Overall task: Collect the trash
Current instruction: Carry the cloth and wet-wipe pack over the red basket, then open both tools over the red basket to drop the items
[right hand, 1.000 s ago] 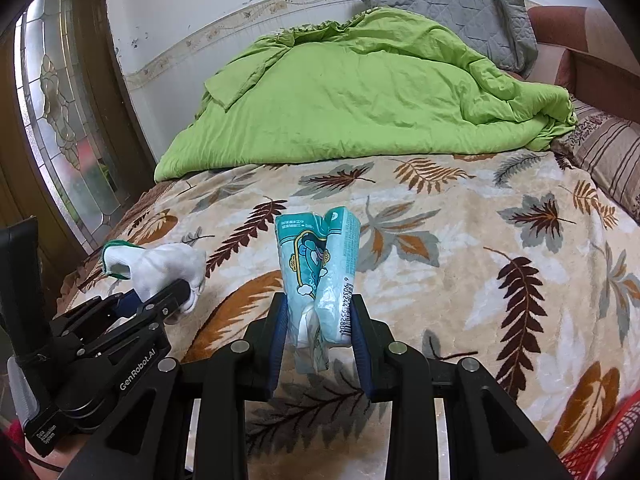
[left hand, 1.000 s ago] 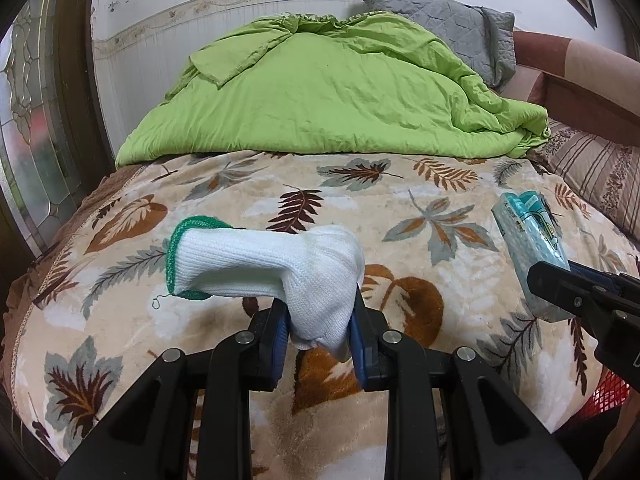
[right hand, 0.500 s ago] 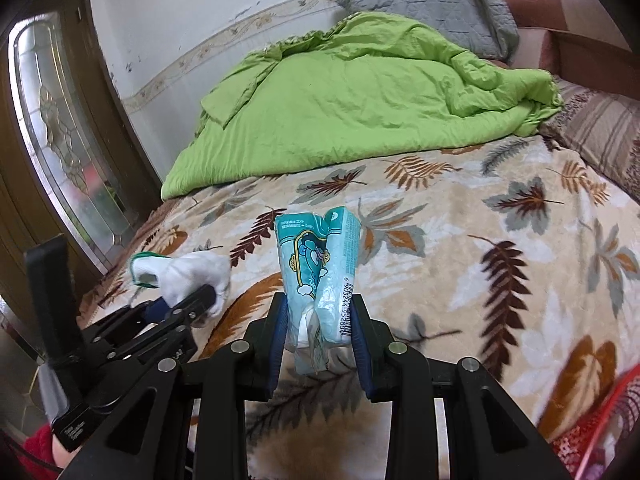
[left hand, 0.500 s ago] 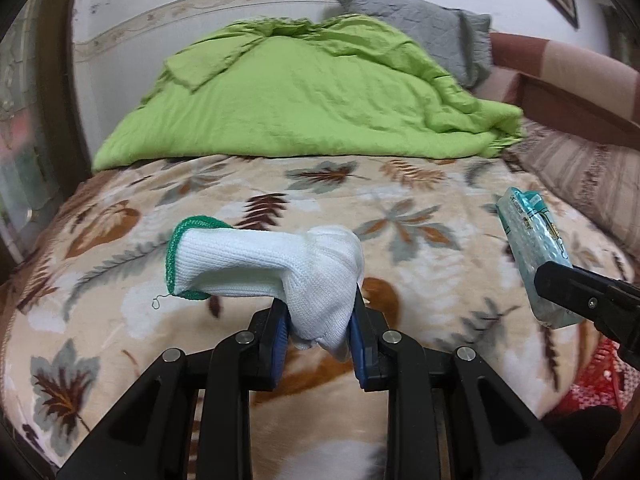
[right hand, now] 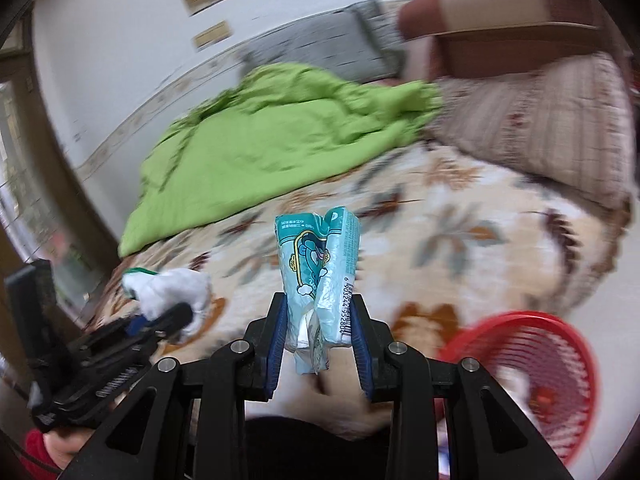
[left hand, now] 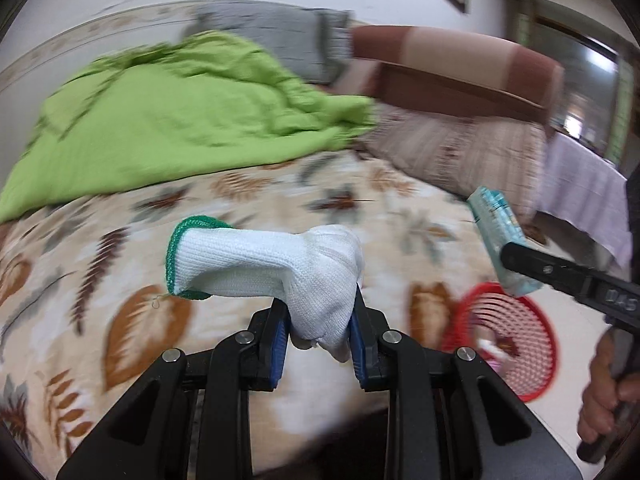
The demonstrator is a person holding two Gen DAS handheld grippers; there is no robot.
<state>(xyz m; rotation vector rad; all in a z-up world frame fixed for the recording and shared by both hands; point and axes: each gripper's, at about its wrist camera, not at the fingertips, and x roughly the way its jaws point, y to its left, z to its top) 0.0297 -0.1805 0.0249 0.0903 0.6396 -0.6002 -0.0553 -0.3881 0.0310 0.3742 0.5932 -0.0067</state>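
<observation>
Both pieces of trash are off the bed and in hand, so the picking-up looks done; what is left is the drop into the red basket, which stands on the floor at about 4 o'clock in both wrist views, beside the bed's near edge. It already seems to hold a few scraps, though blur hides what they are.

The left claw is clamped on a white knitted glove — pinched at its bunched finger end, with the green-edged cuff jutting out toward 9 o'clock, clear of the leaf-patterned blanket. The glove looks soft and limp, and would likely fall freely once released.

The right claw grips a teal tissue packet by its lower end — the packet stands upright between the pads, creased down the middle and partly squashed, a barcode showing on its right face. Thin white tissue or film hangs out at the bottom.

Neither item is over the basket yet.
</observation>
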